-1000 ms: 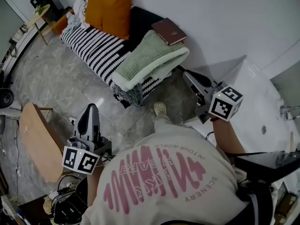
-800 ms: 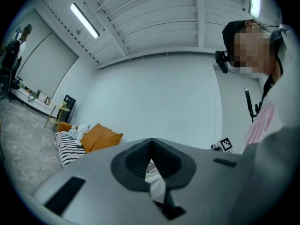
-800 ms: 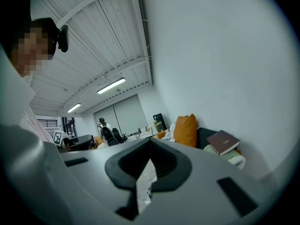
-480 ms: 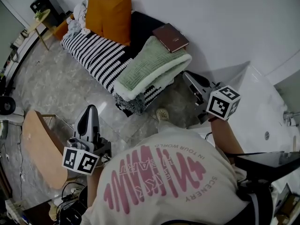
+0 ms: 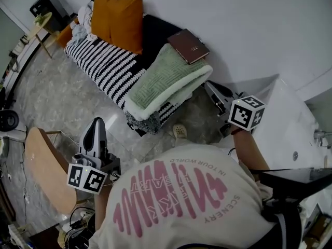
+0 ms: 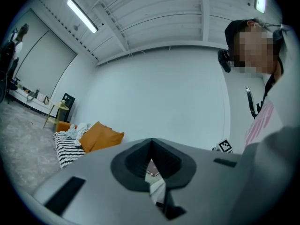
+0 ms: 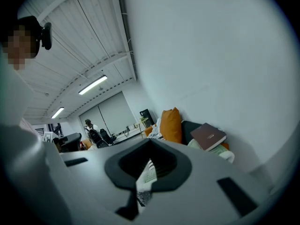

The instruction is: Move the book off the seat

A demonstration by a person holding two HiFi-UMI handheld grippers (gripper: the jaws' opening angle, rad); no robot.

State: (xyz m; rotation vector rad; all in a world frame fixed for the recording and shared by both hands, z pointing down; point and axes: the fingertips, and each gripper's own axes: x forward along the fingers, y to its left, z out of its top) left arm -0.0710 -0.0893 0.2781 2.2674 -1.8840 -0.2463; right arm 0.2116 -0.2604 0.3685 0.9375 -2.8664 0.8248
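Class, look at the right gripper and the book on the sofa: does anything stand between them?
Nothing visible does. The book rests on the green blanket, and the right gripper, jaws shut, faces it across open air. The right gripper view shows the book uncovered.

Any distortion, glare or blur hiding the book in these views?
Head view: sharp, edges bent, faint sheen on the floor, book clear. Left gripper view: heavy fisheye, dark corners, ceiling light blown out, near foreground soft. Right gripper view: same fisheye, book clear, near foreground soft.
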